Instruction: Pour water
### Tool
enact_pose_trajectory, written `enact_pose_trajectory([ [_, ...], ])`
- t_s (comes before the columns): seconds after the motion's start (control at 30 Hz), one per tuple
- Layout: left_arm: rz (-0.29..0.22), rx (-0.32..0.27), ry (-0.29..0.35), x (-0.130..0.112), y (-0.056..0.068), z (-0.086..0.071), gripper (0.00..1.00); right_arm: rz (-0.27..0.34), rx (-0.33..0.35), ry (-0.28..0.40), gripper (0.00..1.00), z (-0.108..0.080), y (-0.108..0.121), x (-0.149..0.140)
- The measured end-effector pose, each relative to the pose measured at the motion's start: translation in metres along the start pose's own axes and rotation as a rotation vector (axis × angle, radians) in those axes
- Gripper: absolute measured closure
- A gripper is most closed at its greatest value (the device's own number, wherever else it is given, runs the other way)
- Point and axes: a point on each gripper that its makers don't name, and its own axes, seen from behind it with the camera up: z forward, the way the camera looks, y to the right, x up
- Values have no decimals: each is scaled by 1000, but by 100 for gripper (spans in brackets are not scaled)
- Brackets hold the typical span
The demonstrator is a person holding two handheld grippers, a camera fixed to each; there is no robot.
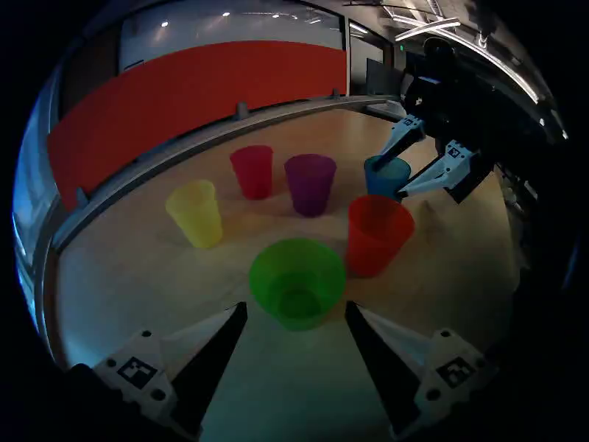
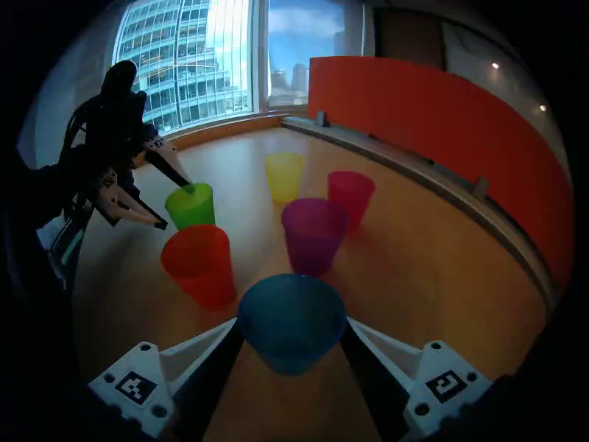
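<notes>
Several coloured plastic cups stand on a wooden table. A green cup stands upright just ahead of my left gripper, which is open with a fingertip to either side of it and a small gap on both sides. The blue cup sits between the fingers of my right gripper; the jaws stand wide and flank its rim. In the left gripper view the right gripper straddles the blue cup. The right gripper view has the left gripper around the green cup.
An orange cup, a purple cup, a red cup and a yellow cup stand close together between the two grippers. A red panel with a rail borders the table's far edge. Windows lie beyond.
</notes>
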Motion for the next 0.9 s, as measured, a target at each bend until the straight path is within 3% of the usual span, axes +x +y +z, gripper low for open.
enact_pose_trajectory([
  [0.4,-14,-1,3,-3,0,-1,0,-7,-6,-18,8,-1,-2,-8],
  [0.57,-24,-2,3,-3,0,-1,0,-5,-23,-34,0,-2,1,-15],
  [0.9,-41,28,18,-3,-9,-9,0,8,-46,-14,0,-15,-1,-17],
])
